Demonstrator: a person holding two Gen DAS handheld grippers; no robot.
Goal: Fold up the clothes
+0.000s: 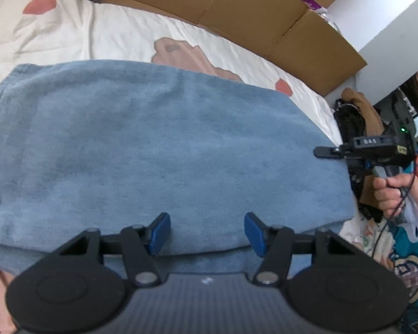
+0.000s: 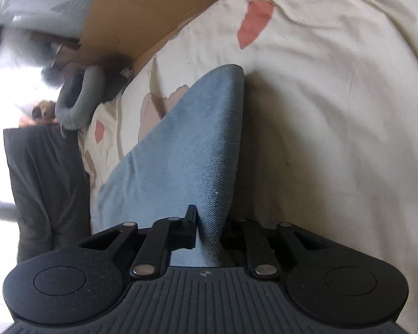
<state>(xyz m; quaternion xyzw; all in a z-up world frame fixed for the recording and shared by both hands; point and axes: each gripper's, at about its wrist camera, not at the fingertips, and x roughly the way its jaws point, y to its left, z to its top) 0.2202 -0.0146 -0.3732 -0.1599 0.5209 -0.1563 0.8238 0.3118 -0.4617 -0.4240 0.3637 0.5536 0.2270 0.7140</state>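
A folded blue denim garment (image 1: 167,139) lies flat on the patterned cream bedsheet (image 1: 111,36). My left gripper (image 1: 207,232) hovers over its near folded edge, blue pads (image 1: 160,232) wide apart and open, pressing on nothing. My right gripper (image 1: 324,151) is at the garment's right edge, held by a hand (image 1: 390,194). In the right wrist view the denim (image 2: 181,144) runs up into the narrow gap of the right gripper (image 2: 209,222). The left finger (image 2: 191,220) touches the cloth, which hides the other finger.
Flattened brown cardboard (image 1: 250,8) lines the far side of the bed, also seen at the top left as cardboard (image 2: 131,14). A grey ring-shaped cushion (image 2: 78,97) and a dark fabric piece (image 2: 47,181) sit past the bed's edge. Bare sheet (image 2: 334,111) stretches right of the garment.
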